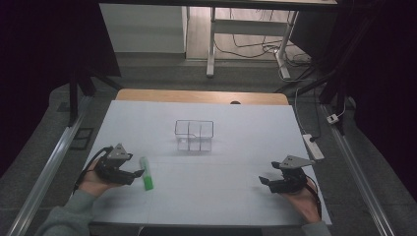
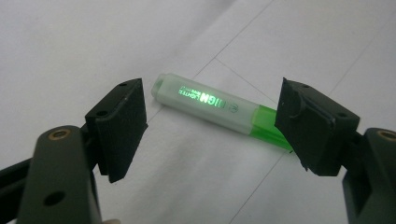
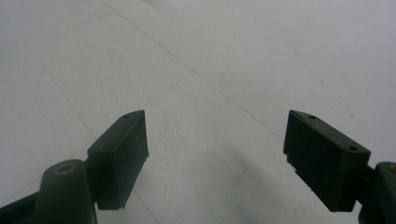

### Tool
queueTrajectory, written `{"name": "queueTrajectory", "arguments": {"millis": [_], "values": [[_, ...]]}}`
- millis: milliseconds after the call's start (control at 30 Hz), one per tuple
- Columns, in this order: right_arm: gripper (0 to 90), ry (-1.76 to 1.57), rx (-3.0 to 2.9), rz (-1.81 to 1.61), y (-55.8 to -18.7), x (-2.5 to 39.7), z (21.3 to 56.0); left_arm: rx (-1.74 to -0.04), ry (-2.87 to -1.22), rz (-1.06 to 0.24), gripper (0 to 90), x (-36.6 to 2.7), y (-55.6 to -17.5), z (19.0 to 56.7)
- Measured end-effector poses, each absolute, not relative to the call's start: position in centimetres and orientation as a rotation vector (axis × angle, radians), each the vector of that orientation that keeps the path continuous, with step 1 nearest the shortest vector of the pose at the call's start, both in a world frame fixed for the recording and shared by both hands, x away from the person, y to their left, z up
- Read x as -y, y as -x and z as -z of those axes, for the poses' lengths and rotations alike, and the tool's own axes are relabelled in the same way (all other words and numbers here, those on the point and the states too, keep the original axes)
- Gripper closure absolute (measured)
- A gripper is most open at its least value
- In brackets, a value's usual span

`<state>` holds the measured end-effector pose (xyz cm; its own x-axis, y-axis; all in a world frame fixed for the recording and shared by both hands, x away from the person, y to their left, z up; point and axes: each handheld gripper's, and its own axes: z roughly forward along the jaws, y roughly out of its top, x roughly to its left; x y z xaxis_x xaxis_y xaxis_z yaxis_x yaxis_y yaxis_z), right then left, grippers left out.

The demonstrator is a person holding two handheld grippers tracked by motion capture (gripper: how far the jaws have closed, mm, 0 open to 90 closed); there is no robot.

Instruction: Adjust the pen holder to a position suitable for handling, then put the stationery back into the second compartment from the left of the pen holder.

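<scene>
Green translucent plastic highlighter pen, frosted cap on one end, lay flat on the white paper-covered table, nearer me than the clear wire-frame divided box and off to its left. My left gripper sat just beside the pen with its jaws spread wide and nothing between the pads; in the left gripper view the pen lay slantwise beyond the jaws, its green end close to one of them. My right gripper rested well right of the box, likewise spread and empty.

Risks, as I judged them: the pen lay skewed to the jaw line, so closing there could pinch only the green end and pivot it out. A round barrel on smooth paper might also roll off at first contact. Realign before closing.
</scene>
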<state>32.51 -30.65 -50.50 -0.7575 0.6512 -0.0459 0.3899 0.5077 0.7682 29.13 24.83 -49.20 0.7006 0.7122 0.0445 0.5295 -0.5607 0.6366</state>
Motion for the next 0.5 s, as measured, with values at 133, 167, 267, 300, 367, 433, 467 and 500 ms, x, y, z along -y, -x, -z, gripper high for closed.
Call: {"name": "queueTrajectory", "arguments": {"millis": [133, 167, 267, 300, 367, 433, 467, 500], "values": [[21.6, -0.868, -2.429, -1.105, -32.5, 30.6, 50.6, -0.901, -2.351, -0.392, 24.7, -24.6, -29.4, 48.6], [21.6, -0.868, -2.43, -1.106, -32.5, 30.6, 50.6, -0.89, -2.36, -0.388, 24.7, -24.5, -29.5, 48.5], [21.6, -0.869, -2.43, -1.106, -32.5, 30.7, 50.6, -0.851, -2.392, -0.381, 24.7, -24.4, -29.7, 48.3], [21.6, -0.869, -2.431, -1.105, -32.5, 30.7, 50.6, -0.837, -2.405, -0.378, 24.8, -24.4, -29.8, 48.2], [21.6, -0.867, -2.432, -1.108, -32.5, 30.7, 50.6, -0.809, -2.426, -0.373, 25.3, -24.4, -29.9, 48.1], [21.5, -0.867, -2.432, -1.109, -32.5, 30.7, 50.6, -0.741, -2.473, -0.365, 25.4, -24.4, -30.1, 47.8], [21.5, -0.867, -2.432, -1.109, -32.5, 30.7, 50.6, -0.741, -2.473, -0.365, 25.5, -24.4, -30.1, 47.8], [21.5, -0.869, -2.432, -1.109, -32.5, 30.7, 50.6, -0.687, -2.508, -0.361, 25.4, -24.3, -30.3, 47.6]]}}
